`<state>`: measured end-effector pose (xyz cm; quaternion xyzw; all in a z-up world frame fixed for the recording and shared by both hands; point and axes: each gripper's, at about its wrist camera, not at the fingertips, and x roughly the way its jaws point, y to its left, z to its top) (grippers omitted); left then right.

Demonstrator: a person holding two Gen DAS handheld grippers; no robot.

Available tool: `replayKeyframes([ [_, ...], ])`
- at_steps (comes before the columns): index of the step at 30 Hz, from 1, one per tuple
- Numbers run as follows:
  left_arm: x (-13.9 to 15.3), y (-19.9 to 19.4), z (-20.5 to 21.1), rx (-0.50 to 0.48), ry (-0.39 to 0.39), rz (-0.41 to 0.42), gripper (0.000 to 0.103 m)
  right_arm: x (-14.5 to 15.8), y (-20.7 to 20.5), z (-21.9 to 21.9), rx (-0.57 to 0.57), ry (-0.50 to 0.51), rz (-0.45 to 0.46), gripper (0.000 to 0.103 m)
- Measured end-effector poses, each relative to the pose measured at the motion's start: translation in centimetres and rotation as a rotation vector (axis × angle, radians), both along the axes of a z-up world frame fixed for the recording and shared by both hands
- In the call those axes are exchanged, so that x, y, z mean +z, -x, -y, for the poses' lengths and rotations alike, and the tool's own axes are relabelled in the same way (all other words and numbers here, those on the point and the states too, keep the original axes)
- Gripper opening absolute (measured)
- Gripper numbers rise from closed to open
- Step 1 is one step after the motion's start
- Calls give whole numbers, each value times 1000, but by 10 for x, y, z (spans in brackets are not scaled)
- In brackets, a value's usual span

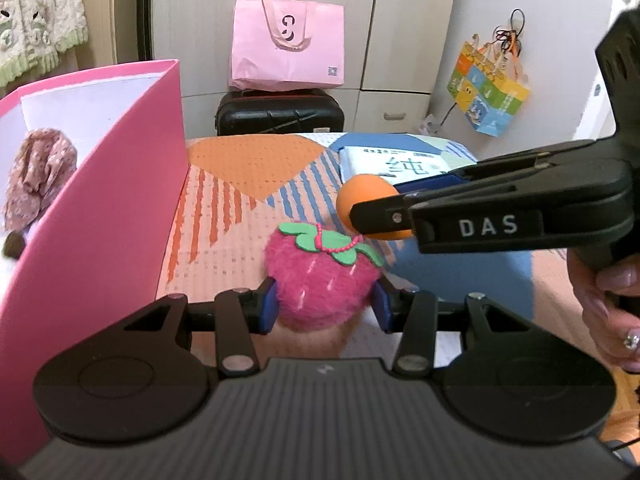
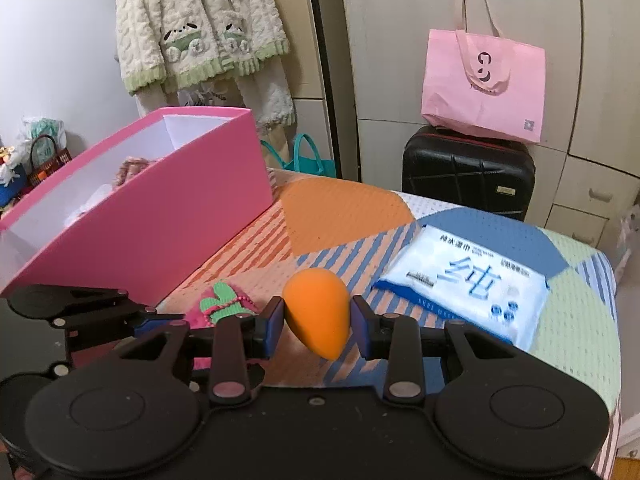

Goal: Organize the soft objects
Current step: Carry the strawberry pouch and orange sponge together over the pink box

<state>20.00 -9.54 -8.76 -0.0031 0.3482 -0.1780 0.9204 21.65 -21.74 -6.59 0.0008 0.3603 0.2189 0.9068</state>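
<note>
My left gripper (image 1: 324,304) is shut on a fuzzy pink strawberry plush (image 1: 320,276) with a green felt leaf, held just above the patterned cloth. My right gripper (image 2: 318,322) is shut on an orange egg-shaped sponge (image 2: 318,312), pointed end down. In the left wrist view the right gripper comes in from the right with the sponge (image 1: 360,200) between its fingers. The strawberry (image 2: 224,308) shows partly at lower left in the right wrist view. A pink box (image 1: 104,200) with white inside stands to the left and holds a pinkish-brown soft item (image 1: 40,176).
A pack of wet wipes (image 2: 468,280) lies on the patterned cloth (image 2: 348,216) to the right. A black suitcase (image 2: 468,172) with a pink tote bag (image 2: 484,84) on it stands behind the table. A colourful bag (image 1: 488,88) hangs on the cabinet.
</note>
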Motion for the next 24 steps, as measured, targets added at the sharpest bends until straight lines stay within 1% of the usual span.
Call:
replayKeyframes([
  [6,9,26,-8,-42,5,11,45,9,32,2,-7,-23,-2,41],
  [9,10,36,-9,-69,-5,1,45,11,47,2,-12,-34,-12,41],
  [14,11,56,-12,-166,-23,-13,45,14,69,-1,-8,-37,-24,41],
  [19,11,72,-23,-218,-37,-62,45,18,91,-2,-6,-68,-43,41],
  [24,11,87,-40,-244,-18,-106,45,21,118,-13,13,-62,-63,41],
])
